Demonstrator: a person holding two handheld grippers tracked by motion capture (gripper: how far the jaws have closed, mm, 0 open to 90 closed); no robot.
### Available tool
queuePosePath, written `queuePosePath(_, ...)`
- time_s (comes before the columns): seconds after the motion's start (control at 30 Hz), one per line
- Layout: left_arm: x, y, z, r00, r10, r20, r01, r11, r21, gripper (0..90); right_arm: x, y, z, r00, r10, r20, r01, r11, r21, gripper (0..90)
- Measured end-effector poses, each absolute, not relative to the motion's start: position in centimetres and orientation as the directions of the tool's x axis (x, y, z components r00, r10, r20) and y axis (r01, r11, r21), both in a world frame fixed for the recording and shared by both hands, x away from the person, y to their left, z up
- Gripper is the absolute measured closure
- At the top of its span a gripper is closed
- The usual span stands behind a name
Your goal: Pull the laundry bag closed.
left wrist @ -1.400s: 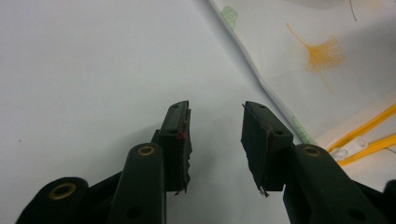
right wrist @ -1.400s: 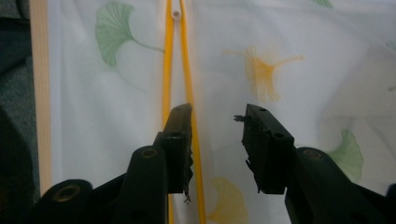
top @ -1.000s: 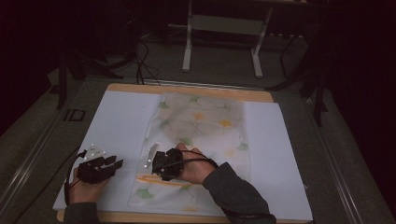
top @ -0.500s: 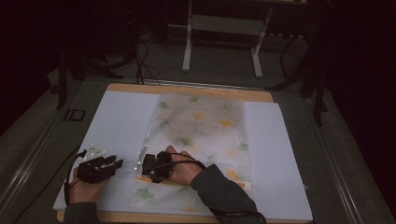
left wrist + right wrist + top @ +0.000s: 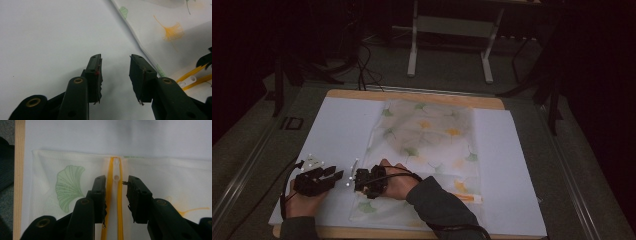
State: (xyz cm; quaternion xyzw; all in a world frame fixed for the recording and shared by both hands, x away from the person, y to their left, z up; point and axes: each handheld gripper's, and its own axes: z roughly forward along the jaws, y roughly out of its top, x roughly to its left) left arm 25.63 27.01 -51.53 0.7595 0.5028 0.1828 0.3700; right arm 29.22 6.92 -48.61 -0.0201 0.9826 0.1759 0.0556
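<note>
The right gripper point(image 5: 113, 183) is hovering over the leaf-printed mesh pouch point(image 5: 432, 135), its jaws standing apart astride the yellow zipper point(image 5: 120, 205). They have just been closing a little, with the white zipper pull point(image 5: 116, 171) lying between and just ahead of the tips, not pressed by either pad. The left gripper point(image 5: 115, 65) is resting with jaws spread wide over the bare white table cover point(image 5: 50, 37), gripping nothing; the pouch's edge is lying just beyond its right-hand jaw.

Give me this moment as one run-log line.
right gripper: open, closing, astride zipper pull | left gripper: open, over table | pouch: flat
</note>
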Motion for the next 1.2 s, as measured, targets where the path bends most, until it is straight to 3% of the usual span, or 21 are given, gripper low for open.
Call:
queuePosePath(0.73, 25.6, 27.1, -51.5, 0.423, 0.901, -0.095, 0.626, -0.215, 0.749, 61.6, 30.2, 8.9, -49.9, -0.998, -0.009, -0.055, -0.024, 0.957, 0.288, 70.4)
queuePosePath(1.2, 25.6, 27.0, -51.5, 0.426, 0.9, -0.094, 0.627, -0.219, 0.748, 61.6, 30.4, 9.2, -50.2, -0.999, -0.013, -0.046, -0.025, 0.965, 0.262, 81.8)
